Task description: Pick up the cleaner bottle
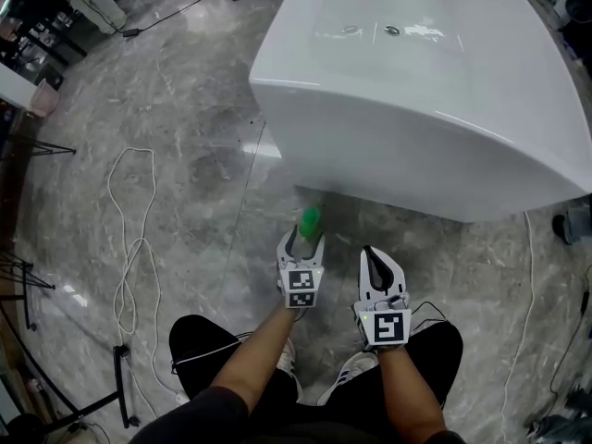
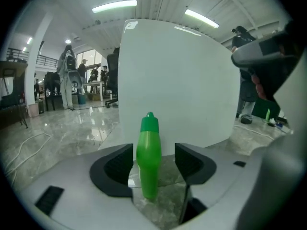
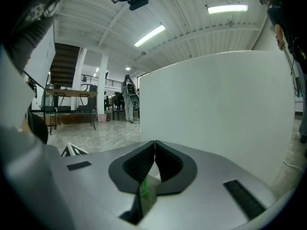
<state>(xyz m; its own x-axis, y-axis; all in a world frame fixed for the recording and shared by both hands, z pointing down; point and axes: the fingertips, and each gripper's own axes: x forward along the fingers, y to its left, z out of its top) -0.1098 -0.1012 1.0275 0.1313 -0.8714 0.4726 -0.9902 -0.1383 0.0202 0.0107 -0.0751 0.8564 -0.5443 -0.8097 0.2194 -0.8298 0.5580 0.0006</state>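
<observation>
The green cleaner bottle (image 1: pixel 310 220) stands upright on the marble floor, just in front of the big white block. My left gripper (image 1: pixel 302 240) is open with its jaws on either side of the bottle (image 2: pixel 148 157); a gap shows on the bottle's right side in the left gripper view, and the left gripper (image 2: pixel 153 163) does not squeeze it. My right gripper (image 1: pixel 370 252) hangs beside it to the right, shut, with its tips meeting (image 3: pixel 154 145) and nothing held. A sliver of green shows below its closed jaws in the right gripper view.
A large white glossy block (image 1: pixel 416 91) rises right behind the bottle. A white cable (image 1: pixel 129 248) loops over the floor at the left, near black stand legs (image 1: pixel 120 377). The person's knees and shoes (image 1: pixel 356 368) are below the grippers.
</observation>
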